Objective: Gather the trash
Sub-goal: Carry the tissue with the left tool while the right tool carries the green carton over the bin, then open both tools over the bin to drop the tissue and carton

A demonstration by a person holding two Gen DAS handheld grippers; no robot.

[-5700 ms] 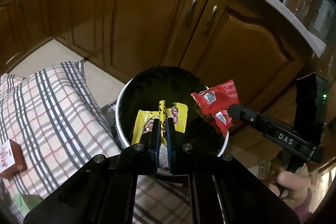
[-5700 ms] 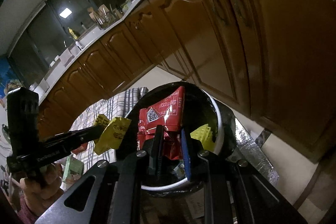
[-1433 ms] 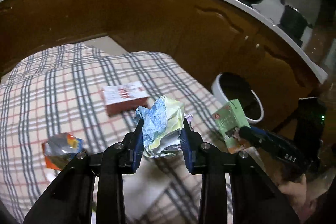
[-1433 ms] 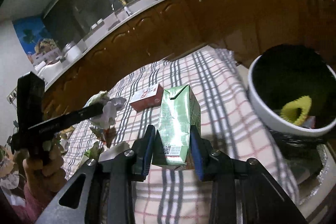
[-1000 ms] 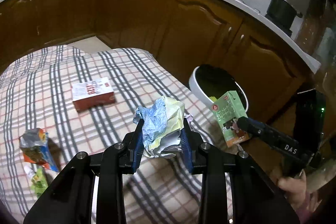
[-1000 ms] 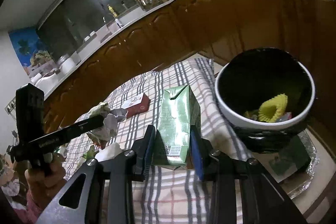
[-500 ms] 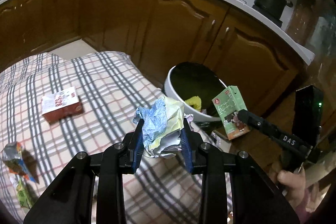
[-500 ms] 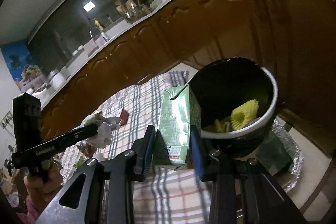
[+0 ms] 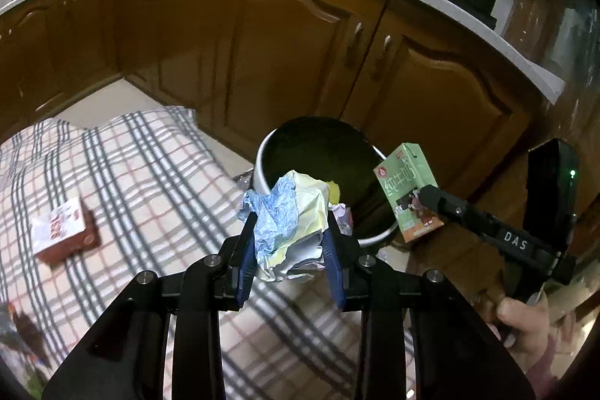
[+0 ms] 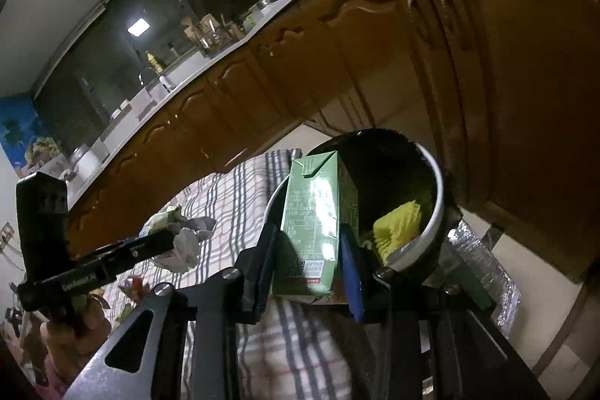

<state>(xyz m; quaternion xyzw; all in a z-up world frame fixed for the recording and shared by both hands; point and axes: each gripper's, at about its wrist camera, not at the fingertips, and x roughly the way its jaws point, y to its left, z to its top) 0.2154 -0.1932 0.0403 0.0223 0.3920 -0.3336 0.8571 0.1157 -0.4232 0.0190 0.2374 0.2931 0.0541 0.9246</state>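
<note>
White letters "DAS" mark the right gripper point(image 9: 423, 199) in the left wrist view. The green carton point(image 9: 408, 192) it holds bears the Chinese characters "纯牛奶". Print on the red box point(image 9: 63, 231) is too blurred to read.

The crumpled blue and pale-yellow paper wad point(image 9: 290, 216) looks rough and matt, creased all over. The green drink carton point(image 10: 317, 212) is smooth coated card with a soft sheen. The round white-rimmed bin point(image 9: 262, 156) has a glossy rim and a dark, slightly shiny liner inside. The checked cloth point(image 9: 150, 175) is woven fabric, matt and soft. The small red and white cardboard box point(image 9: 63, 229) is smooth. The brown wooden cabinet doors point(image 9: 300, 44) are varnished and glossy. The tongs point(image 9: 290, 252) are matt black plastic with smooth blue pads point(image 9: 249, 250).
</note>
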